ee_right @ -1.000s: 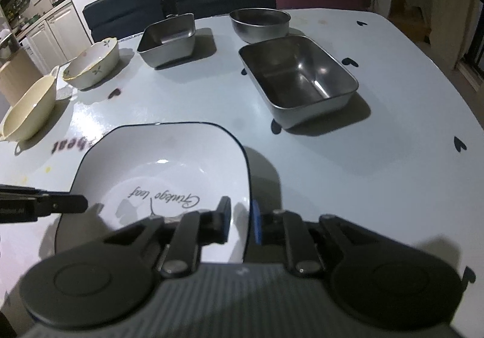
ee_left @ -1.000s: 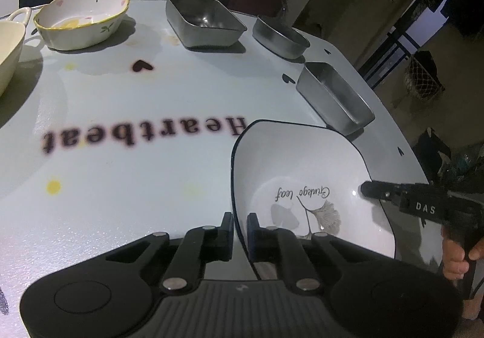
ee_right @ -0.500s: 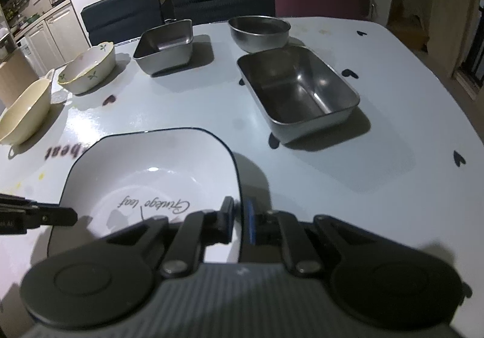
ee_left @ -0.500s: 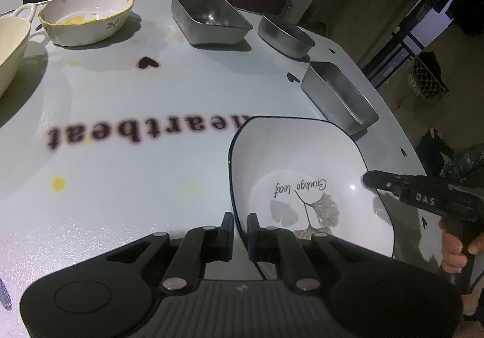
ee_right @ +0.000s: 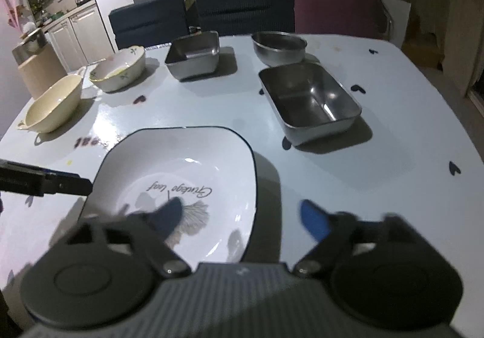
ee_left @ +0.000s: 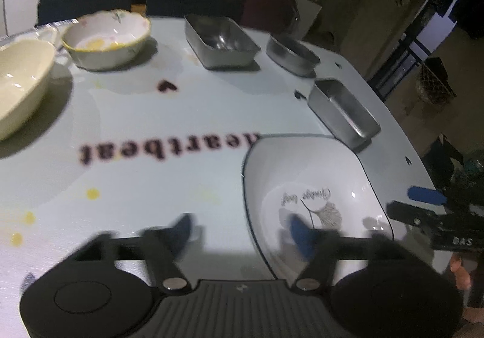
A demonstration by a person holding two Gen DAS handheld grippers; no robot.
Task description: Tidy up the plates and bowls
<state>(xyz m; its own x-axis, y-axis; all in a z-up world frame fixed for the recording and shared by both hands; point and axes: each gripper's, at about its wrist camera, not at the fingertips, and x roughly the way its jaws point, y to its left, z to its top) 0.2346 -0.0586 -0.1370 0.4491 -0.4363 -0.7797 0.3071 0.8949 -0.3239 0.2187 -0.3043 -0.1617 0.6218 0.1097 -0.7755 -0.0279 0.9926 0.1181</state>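
Both claws' fingertips (ee_left: 181,229) (ee_right: 169,217) look motion-blurred; the cream bowl (ee_left: 18,83) is edge-cropped.

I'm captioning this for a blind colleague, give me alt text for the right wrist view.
The right hand-held gripper is open, straddling the near rim of a white square plate with a leaf print. Beyond it on the pale table stand three steel containers, a floral bowl and a cream bowl.

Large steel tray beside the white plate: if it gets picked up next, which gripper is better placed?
Right, probably. The right gripper is open, and the large steel tray lies just ahead on its side; the white plate lies between the left gripper and the tray.
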